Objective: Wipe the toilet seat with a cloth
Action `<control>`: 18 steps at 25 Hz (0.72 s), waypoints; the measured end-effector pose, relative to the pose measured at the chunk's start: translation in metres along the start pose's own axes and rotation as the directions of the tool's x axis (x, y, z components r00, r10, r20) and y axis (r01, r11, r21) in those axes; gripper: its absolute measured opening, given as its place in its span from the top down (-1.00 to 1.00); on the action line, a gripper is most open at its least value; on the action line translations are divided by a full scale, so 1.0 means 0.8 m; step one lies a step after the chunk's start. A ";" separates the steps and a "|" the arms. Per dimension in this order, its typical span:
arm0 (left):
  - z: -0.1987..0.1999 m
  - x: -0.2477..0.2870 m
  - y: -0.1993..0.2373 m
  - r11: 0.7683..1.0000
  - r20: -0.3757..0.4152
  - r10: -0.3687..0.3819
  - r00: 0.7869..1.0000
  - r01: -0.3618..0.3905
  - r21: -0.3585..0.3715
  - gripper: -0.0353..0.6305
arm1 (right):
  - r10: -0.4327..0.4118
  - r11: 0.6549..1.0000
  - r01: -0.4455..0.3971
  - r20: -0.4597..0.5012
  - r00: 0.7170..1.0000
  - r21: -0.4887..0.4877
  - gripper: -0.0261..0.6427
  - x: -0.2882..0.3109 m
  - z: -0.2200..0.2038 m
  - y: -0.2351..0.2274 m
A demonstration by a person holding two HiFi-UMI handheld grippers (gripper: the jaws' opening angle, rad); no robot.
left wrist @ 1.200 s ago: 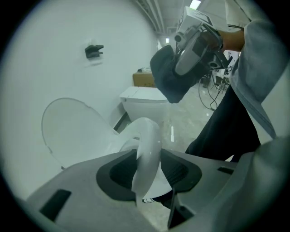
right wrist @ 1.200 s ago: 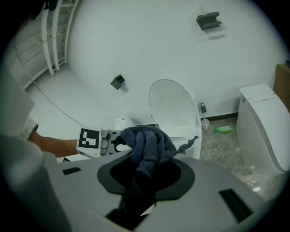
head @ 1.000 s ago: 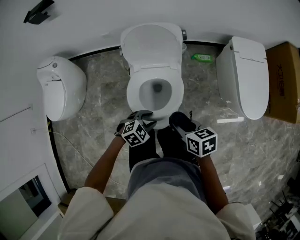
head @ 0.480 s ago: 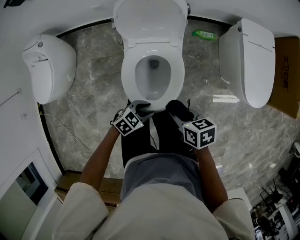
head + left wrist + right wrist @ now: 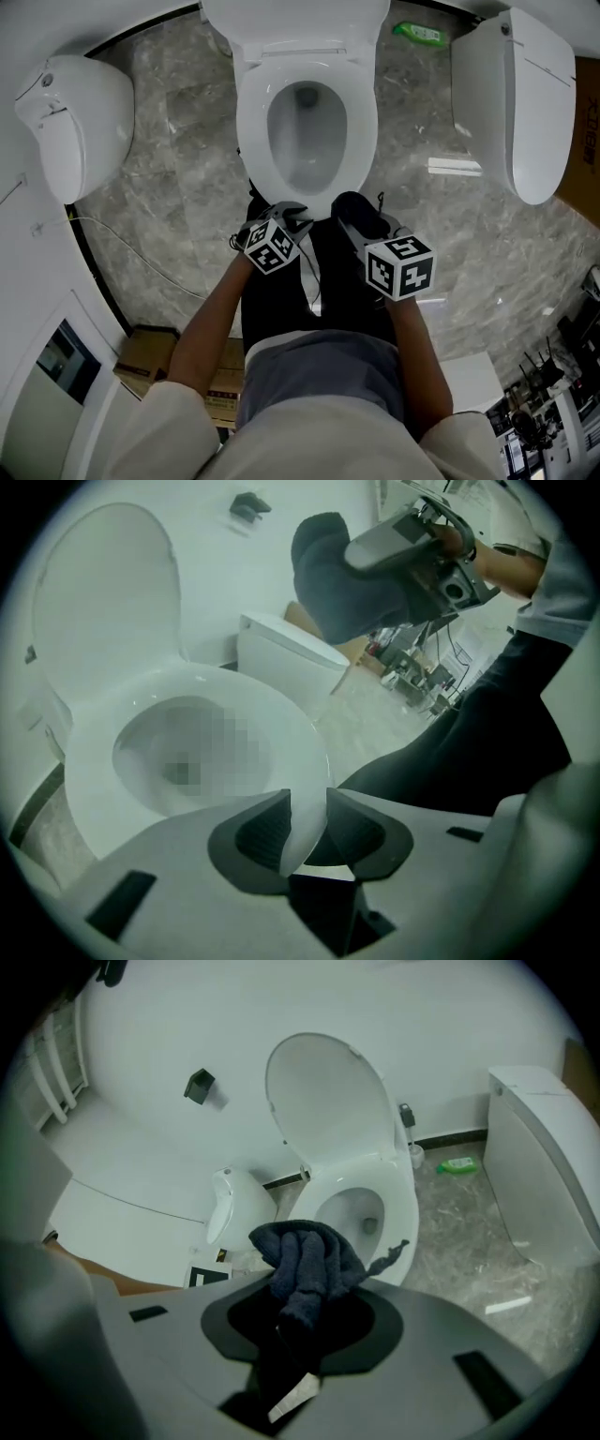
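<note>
the cloth (image 5: 307, 1271) is a dark navy, thick towelling piece, crumpled into a soft wad with rolled folds. one thin, frayed corner sticks out to its right. it is clamped in the right gripper (image 5: 302, 1311), whose jaws are closed on its lower part, so the wad bulges up above them. in the head view it shows as a dark lump just right of centre, close to the front edge of the white toilet seat (image 5: 251, 122); whether it touches the rim cannot be told. in the left gripper view the same wad hangs at the upper middle of the frame, above and apart from the bowl.

the seat is a glossy white oval ring lying down on the bowl in the upper middle of the head view. the lid (image 5: 323, 1101) stands raised behind it, against the wall.

the left gripper (image 5: 305, 822) sits at the seat's front rim, just left of centre in the head view. its jaws have just been closing a little but stand apart, with the curved white edge of the seat showing in the gap between them. whether the pads touch it is unclear.

grey marbled floor (image 5: 178, 187) lies around the bowl.
</note>
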State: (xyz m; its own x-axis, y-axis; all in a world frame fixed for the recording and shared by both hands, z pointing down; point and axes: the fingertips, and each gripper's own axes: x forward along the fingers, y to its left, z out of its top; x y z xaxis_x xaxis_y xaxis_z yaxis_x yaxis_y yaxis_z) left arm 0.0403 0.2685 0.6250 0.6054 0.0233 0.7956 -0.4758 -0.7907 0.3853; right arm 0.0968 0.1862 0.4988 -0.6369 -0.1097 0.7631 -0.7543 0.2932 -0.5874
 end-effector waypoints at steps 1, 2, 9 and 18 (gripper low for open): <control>-0.009 0.012 0.004 1.000 -0.003 -0.001 1.000 0.001 -0.018 0.55 | -0.008 1.000 0.008 -0.003 1.000 0.011 0.63 0.005 -0.005 -0.007; -0.017 0.022 0.009 0.999 -0.005 0.005 1.000 -0.005 -0.034 0.59 | -0.015 1.000 0.015 -0.006 1.000 0.021 0.63 0.010 -0.011 -0.014; -0.052 0.075 0.041 0.990 -0.047 0.025 0.999 -0.031 -0.135 0.85 | -0.044 0.997 0.046 -0.044 0.998 0.055 0.63 0.041 -0.044 -0.053; -0.076 0.112 0.057 0.975 -0.085 0.043 0.995 -0.060 -0.216 0.86 | -0.071 0.995 0.074 -0.034 0.997 0.072 0.63 0.088 -0.031 -0.095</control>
State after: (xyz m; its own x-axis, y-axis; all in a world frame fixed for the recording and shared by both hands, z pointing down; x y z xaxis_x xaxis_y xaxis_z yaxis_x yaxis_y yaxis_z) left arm 0.0345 0.2718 0.7423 0.5279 0.0418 0.8483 -0.6379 -0.6398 0.4285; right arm 0.1132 0.1799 0.6035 -0.5758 -0.0977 0.8118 -0.8086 0.2149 -0.5477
